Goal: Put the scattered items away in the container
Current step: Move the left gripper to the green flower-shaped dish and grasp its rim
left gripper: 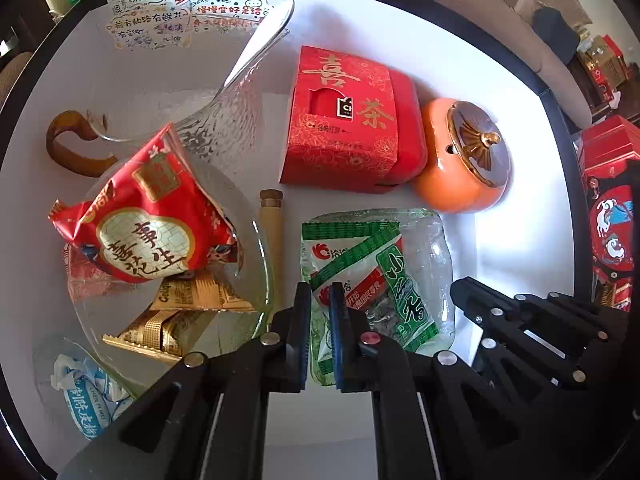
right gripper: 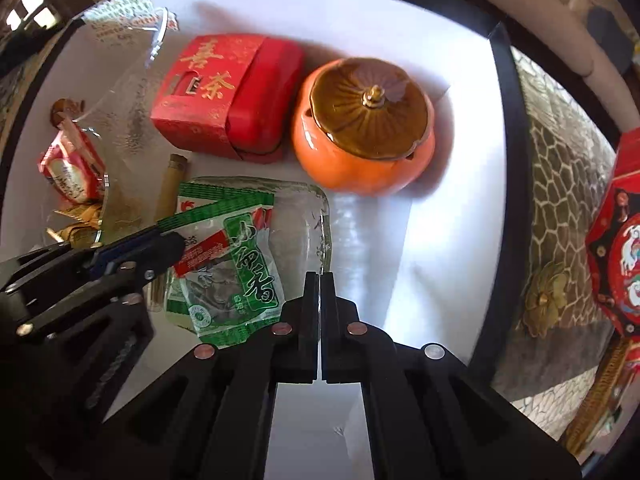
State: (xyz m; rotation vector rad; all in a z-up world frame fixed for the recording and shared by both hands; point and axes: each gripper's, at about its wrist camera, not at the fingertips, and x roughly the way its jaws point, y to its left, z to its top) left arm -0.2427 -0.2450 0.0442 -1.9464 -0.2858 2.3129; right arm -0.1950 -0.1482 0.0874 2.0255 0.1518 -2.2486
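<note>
Pinching the near edge of the green snack packet (left gripper: pixel 360 256), the left gripper (left gripper: pixel 320 292) stands narrow, its blue pads set on either side of the plastic with the film between them, which reads as a grip taken at a thin margin so the packet can be lifted without crushing its contents. The packet lies in a shallow clear glass dish (left gripper: pixel 440 232) on the white table (left gripper: pixel 500 240), about midway across it, with a tan tube (left gripper: pixel 272 224) just beside the dish and a red tea box (left gripper: pixel 344 120) and an orange lidded jar (left gripper: pixel 460 160) toward the far edge. The right gripper (right gripper: pixel 320 280) is fully closed, its tips at the dish's rim on the side away from the other gripper; it is probably steadying the dish (whether glass sits between the fingers I cannot tell). The packet is green and white, glossy and crinkled, with a red band, large green characters and a clear window showing dark seeds. A round glass bowl (left gripper: pixel 264 264) toward the table's opposite edge already holds a red packet (left gripper: pixel 148 232) and gold packets (left gripper: pixel 192 304), so it is likely the container meant.
</note>
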